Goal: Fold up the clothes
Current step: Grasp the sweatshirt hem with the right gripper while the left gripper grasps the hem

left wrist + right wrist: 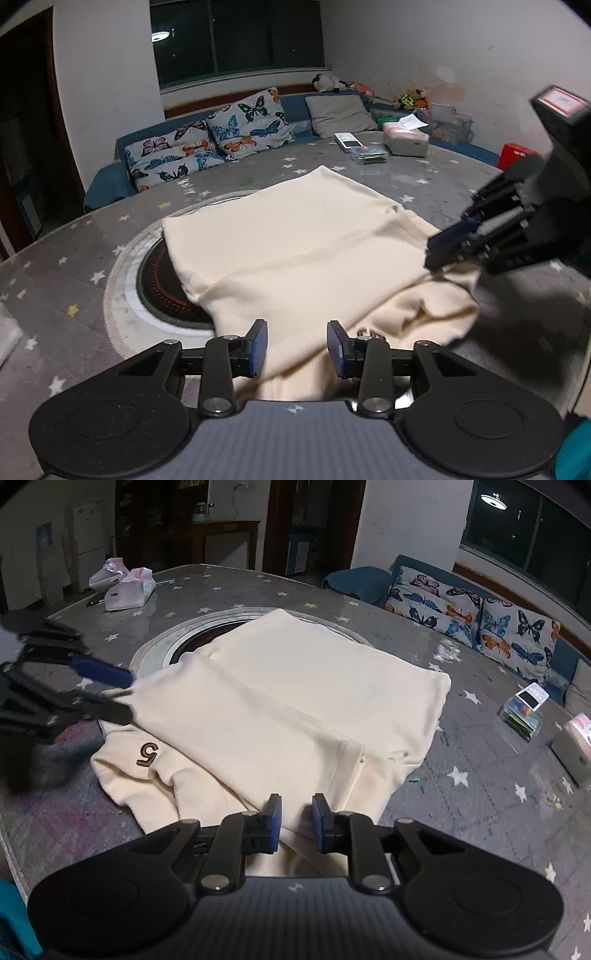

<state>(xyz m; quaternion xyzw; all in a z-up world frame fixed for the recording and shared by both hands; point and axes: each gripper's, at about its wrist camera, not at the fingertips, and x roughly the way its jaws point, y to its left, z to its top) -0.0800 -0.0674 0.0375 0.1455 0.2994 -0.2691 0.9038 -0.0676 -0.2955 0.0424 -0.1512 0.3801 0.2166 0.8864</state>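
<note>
Lying folded on the counter [258, 587] is one cream garment [295, 701] bearing a brown "5" [147, 755]; both left gripper [297, 347] and right gripper [296, 821] hover over its near edge, fingers spread.

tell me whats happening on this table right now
A person is folding a cream sweatshirt on a star-patterned table, holding a gripper in each hand. The sweatshirt is already partly folded, lying over a round burner set into the table. The left gripper and the right gripper both sit at the near edge of the sweatshirt with jaws open, cloth between them but not clamped. A tissue box sits at the far side.
</note>
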